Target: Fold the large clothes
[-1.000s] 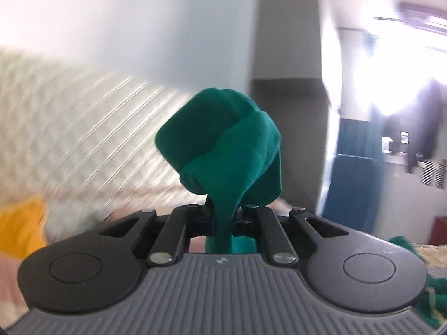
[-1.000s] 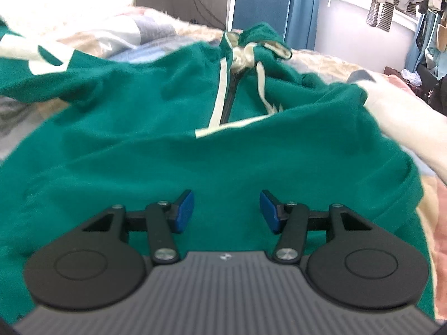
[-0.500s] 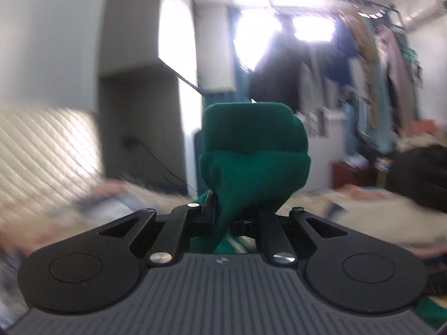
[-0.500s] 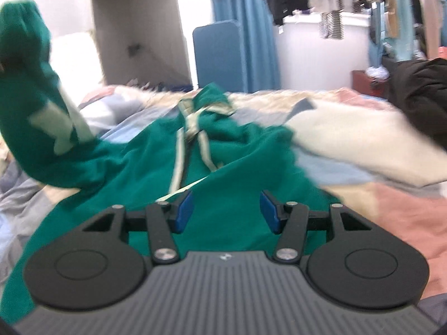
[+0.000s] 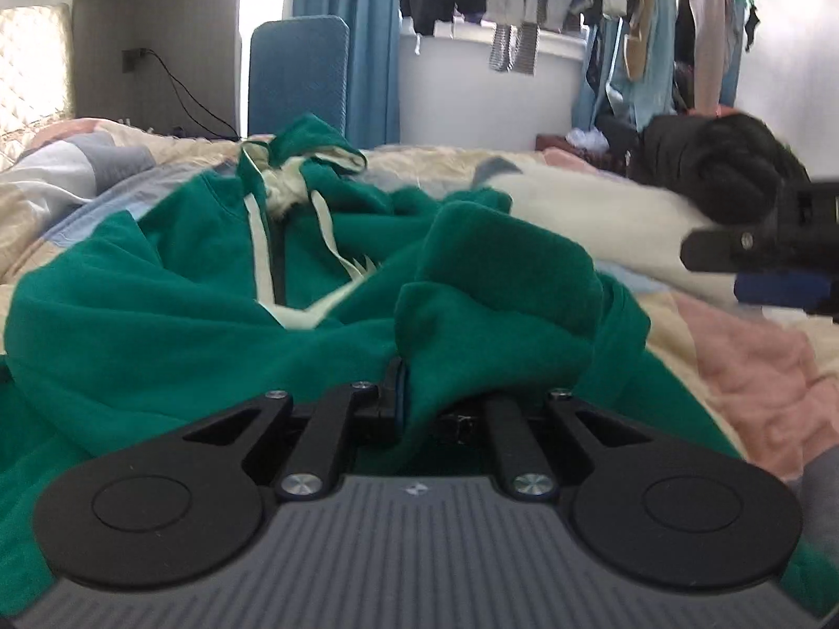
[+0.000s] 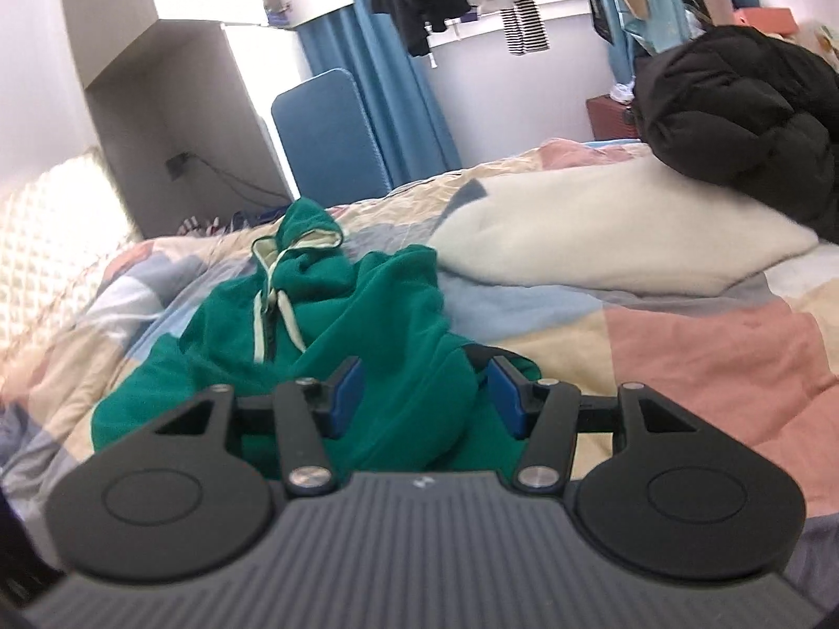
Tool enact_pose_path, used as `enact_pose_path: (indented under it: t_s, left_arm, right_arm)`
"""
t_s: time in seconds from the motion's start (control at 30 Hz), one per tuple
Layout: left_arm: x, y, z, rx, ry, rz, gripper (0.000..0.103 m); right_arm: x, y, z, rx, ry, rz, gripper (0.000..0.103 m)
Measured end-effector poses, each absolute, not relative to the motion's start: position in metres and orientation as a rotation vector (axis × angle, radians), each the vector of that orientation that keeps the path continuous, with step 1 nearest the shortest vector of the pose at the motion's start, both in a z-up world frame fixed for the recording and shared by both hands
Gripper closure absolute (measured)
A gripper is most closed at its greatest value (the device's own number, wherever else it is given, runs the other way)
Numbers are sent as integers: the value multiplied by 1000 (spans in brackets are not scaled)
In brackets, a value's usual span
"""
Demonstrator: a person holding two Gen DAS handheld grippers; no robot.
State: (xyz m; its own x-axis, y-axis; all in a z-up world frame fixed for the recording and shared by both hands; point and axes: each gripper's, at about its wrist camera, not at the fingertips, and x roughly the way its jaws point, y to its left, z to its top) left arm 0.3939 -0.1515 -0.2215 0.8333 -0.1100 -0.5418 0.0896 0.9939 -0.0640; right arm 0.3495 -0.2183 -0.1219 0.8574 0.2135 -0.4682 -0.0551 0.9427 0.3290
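A green hoodie (image 5: 183, 304) with a cream zip band and drawstrings lies on the patchwork bed, hood toward the far side. My left gripper (image 5: 419, 409) is shut on a bunched green sleeve (image 5: 503, 283) and holds it low over the hoodie's body. In the right wrist view the hoodie (image 6: 325, 325) lies crumpled. My right gripper (image 6: 427, 393) is open, its blue pads either side of a fold of green cloth without pinching it. The right gripper also shows at the right edge of the left wrist view (image 5: 776, 262).
A cream fleece blanket (image 6: 603, 241) and a black puffer jacket (image 6: 744, 115) lie on the right of the bed. A blue chair (image 6: 325, 136), blue curtains and hanging clothes stand beyond the far edge. A quilted headboard (image 6: 47, 220) is at the left.
My left gripper has swung the sleeve from high in the air down onto the hoodie's body. My right gripper has pulled back from the hoodie, staying open.
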Motion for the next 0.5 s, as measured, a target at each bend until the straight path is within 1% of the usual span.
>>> enact_pose_path:
  t_s: [0.1,0.13,0.17,0.2,0.27,0.3,0.33,0.5]
  left_arm:
    - [393,-144,-224,-48,590,-128,91]
    - [394,-141,-225,-60,604,-139,88]
    - [393,-129,-212,-72,622,-148,81]
    - [392,-124,-214,-86,645,-165,75]
    - [390,-108,-199,-118,674,-197,31]
    - [385,-99,-191,-133,666,-206,25]
    - [379,-94,-183,-141,652,-222,22]
    - [337,-52,-170,-232,645,-313,20]
  right_arm:
    - [350,-218,-125,309,534,151,48]
    - [351,-216,-125,303,536,152,48]
    - [350,-215,-126,299,538,153,48]
    - [350,-214,-126,297,540,155,48]
    - [350,-210,-126,292,547,156,48]
    - [350,-208,-127,287,549,161,48]
    - [349,-206,-126,284,550,166,48]
    - [346,-197,-121,266,550,183,48]
